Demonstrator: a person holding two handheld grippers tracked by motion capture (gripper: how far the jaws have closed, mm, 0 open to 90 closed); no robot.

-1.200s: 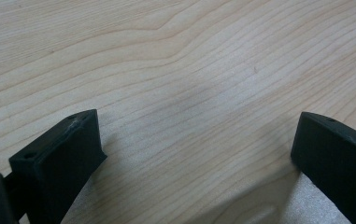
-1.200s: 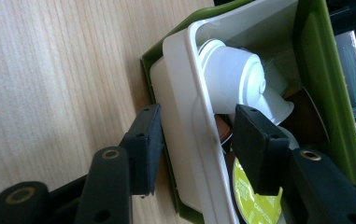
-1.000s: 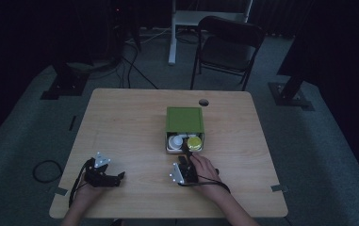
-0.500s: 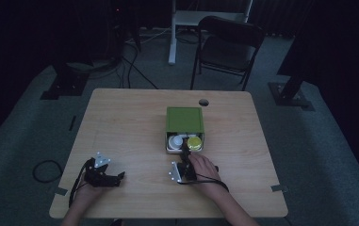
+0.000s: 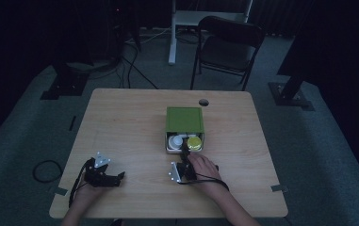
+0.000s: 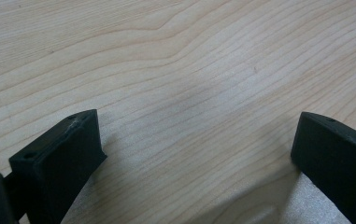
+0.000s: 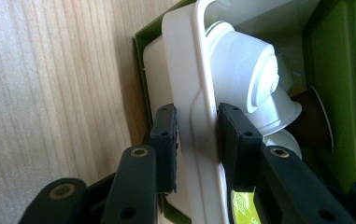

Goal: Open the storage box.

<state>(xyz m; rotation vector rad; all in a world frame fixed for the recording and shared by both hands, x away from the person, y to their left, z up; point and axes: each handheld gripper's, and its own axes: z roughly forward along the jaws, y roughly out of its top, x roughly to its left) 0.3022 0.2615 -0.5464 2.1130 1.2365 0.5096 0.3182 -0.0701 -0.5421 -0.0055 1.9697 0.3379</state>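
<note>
I look down on a dim recording studio or lab: a lone wooden table (image 5: 120, 127) on grey carpet, dark stand bases (image 5: 61, 87) around it, cables (image 5: 137, 66) trailing across the floor, a black folding chair (image 5: 226, 49) behind.

The high view looks from above the person's side, forward and down, and takes in the whole wooden table (image 5: 120, 122), the floor and a chair (image 5: 229, 44) behind it. The left gripper view sits very near the table top (image 6: 175, 70) and faces its bare wood between two black jaws. The right gripper view looks closely along its jaws at the white tray (image 7: 199, 116) in the green box (image 7: 348, 84). This box (image 5: 184, 119) is also in the high view.
</note>
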